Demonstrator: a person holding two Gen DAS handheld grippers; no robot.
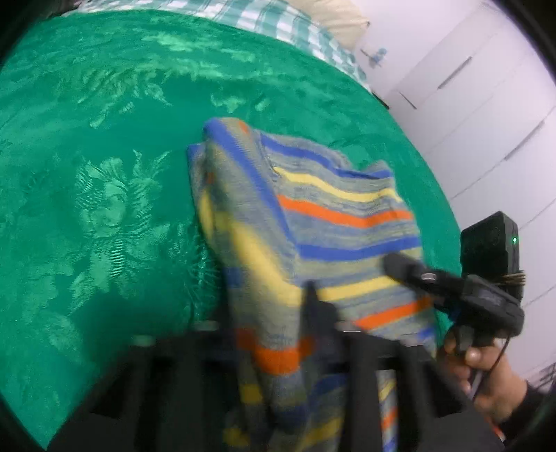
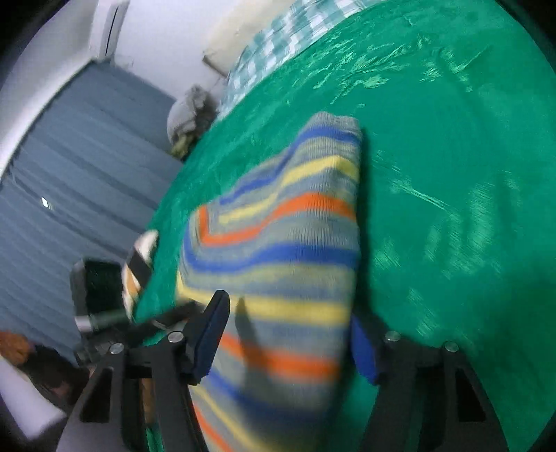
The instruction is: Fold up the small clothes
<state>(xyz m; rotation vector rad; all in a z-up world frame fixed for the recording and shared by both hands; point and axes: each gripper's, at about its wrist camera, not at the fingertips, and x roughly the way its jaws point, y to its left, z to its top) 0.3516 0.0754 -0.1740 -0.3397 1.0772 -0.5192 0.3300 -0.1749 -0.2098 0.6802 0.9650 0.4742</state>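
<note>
A small striped knit garment (image 1: 312, 222), grey with blue, yellow and orange bands, hangs bunched over a green patterned bedspread (image 1: 104, 174). My left gripper (image 1: 274, 327) is shut on its near edge; the cloth drapes over the fingers and hides them. My right gripper (image 1: 396, 264) shows at the right of the left wrist view, its tip against the garment's right edge. In the right wrist view the garment (image 2: 288, 250) passes between my right gripper's (image 2: 292, 333) spread blue pads (image 2: 363, 351), which stand wide apart. The left gripper (image 2: 146, 323) is blurred at the left.
The bedspread (image 2: 451, 174) covers the bed. A green-white checked sheet (image 1: 278, 21) and a pillow (image 1: 333, 17) lie at the far end. White wardrobe doors (image 1: 486, 104) stand to the right. Blue-grey curtains (image 2: 69, 156) and a heap of grey cloth (image 2: 189, 111) lie beyond the bed's left side.
</note>
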